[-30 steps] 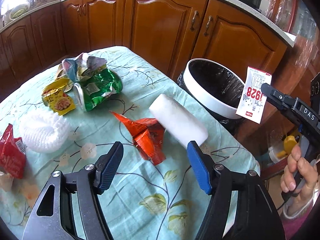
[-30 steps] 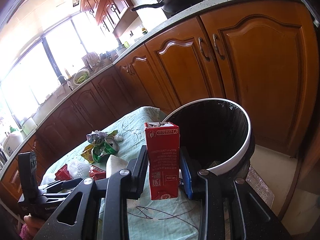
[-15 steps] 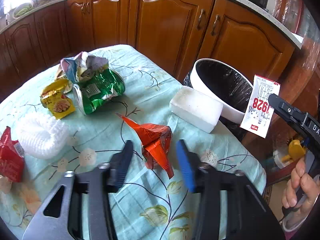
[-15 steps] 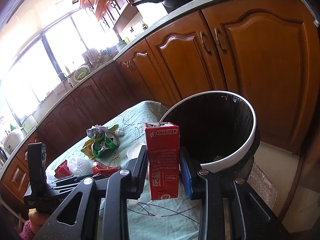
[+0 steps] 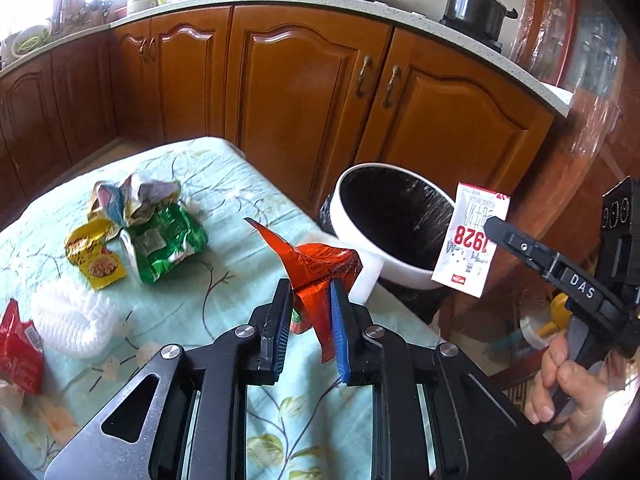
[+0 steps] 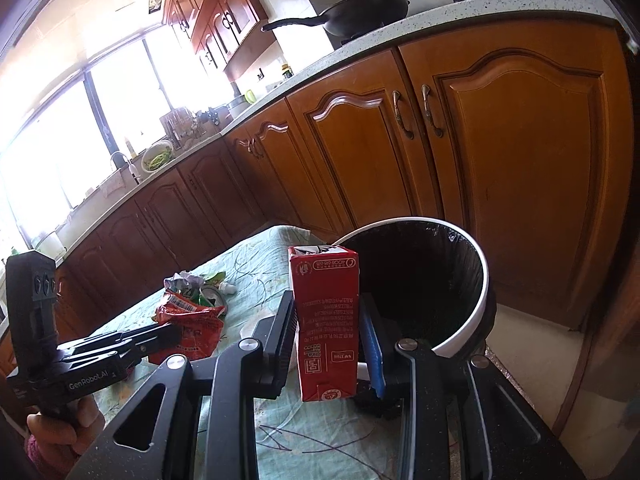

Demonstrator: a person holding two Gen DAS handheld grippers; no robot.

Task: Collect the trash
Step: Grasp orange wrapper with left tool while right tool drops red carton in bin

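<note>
- Far left of the bin, at the near edge of the table (image 5: 224,168), sits a red snack packet (image 5: 18,350), and next to it a white foam fruit net (image 5: 72,322).
- A bit further back on the floral tablecloth there's a yellow seasoning sachet (image 5: 94,258), a crushed green can (image 5: 164,242) and a crumpled colourful wrapper (image 5: 134,198) all bunched up and touching each other, well left of the bin.
- The left gripper (image 5: 308,320) has just been closing its jaws and now they're pinched narrow on an orange-red crumpled wrapper (image 5: 316,270). The wrapper pokes up above the pads and looks lifted clear of the tablecloth, just left of the bin.
- Right behind that wrapper a white foam block (image 5: 366,280) peeks out, lying on the table's edge right up against the bin's rim.
- The trash bin (image 5: 360,236) is white-rimmed with a black liner, standing off the table's far corner in front of the wooden cabinets (image 5: 312,92).
- The right gripper (image 6: 328,334) is clamped on a red carton (image 6: 326,320), held upright with its print upside down, just at the near side of the bin's mouth, not over it from what the left view shows.
- Right of the bin, low down, the person's hand (image 5: 560,380) is wrapped round that gripper's handle.
</note>
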